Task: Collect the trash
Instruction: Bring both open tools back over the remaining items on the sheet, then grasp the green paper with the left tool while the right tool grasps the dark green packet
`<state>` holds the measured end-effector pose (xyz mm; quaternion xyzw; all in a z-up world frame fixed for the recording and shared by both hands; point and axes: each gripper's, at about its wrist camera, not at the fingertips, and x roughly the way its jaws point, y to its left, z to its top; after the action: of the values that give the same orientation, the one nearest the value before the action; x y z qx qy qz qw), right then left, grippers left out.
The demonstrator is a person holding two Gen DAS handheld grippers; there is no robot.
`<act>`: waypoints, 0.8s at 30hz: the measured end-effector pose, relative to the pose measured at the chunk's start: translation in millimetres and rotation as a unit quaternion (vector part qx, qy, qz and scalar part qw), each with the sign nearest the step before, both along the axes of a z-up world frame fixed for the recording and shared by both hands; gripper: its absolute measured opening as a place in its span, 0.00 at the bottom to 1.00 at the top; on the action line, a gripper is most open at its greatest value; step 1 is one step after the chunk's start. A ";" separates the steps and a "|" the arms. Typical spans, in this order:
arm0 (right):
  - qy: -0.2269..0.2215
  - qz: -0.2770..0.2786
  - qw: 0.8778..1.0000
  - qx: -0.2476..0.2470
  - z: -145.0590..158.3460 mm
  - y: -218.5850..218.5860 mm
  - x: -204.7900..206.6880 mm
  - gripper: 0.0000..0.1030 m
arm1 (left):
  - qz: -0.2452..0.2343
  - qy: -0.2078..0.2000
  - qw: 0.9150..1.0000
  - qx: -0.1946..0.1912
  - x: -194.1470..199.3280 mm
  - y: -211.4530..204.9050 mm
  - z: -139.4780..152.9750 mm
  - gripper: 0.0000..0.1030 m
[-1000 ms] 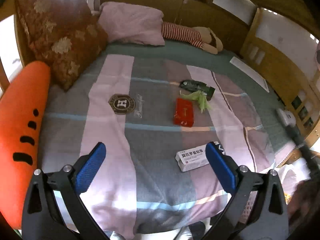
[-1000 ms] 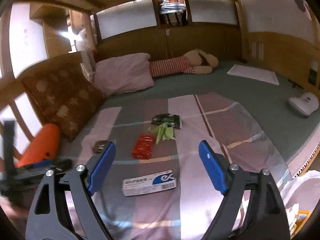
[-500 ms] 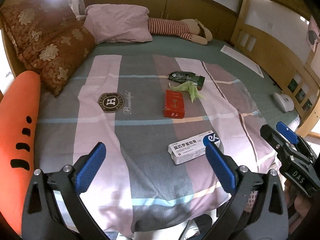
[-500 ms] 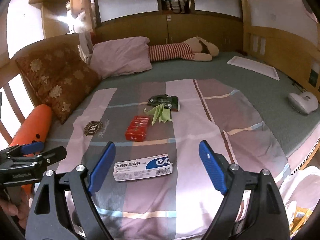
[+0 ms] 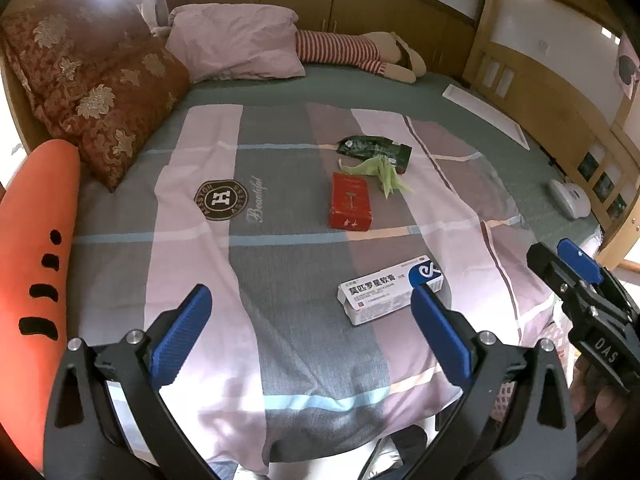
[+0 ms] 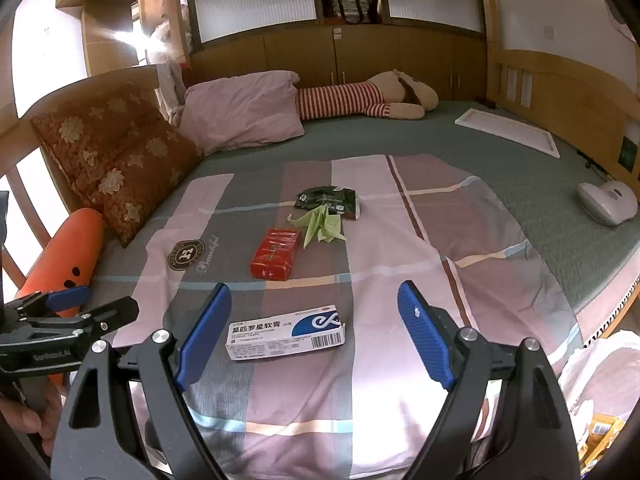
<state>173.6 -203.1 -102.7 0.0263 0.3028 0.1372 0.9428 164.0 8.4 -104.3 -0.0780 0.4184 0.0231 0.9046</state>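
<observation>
Where it lies flat, white medicine box [image 6: 286, 334] looks intact.

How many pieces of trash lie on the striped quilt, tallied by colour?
White and blue box: 1
Red box: 1
Dark green wrapper: 1
Light green paper: 1
Total: 4
</observation>
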 end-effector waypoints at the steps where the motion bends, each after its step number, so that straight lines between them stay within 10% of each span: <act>1: -0.001 0.000 1.000 0.001 1.0 -0.2 -0.4 0.81 | -0.001 0.001 1.000 0.000 0.4 -1.2 -0.5 0.96; 8: -0.008 -0.014 1.000 0.014 14.1 -13.4 7.5 0.81 | -0.020 0.020 0.999 -0.024 17.2 -11.6 -5.7 0.96; 14: 0.018 0.001 0.999 0.027 32.7 -28.8 98.8 0.81 | -0.070 0.038 0.996 -0.036 81.6 -43.9 -4.9 0.96; 24: 0.096 0.092 0.984 -0.119 -61.4 18.2 289.9 0.66 | -0.054 0.062 0.995 -0.049 155.0 -46.0 -30.6 0.94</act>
<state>463.4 -184.9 -164.1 -0.1011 0.4073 0.1836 0.8889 318.9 -37.6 -134.9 -0.0982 0.4778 -0.0415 0.8720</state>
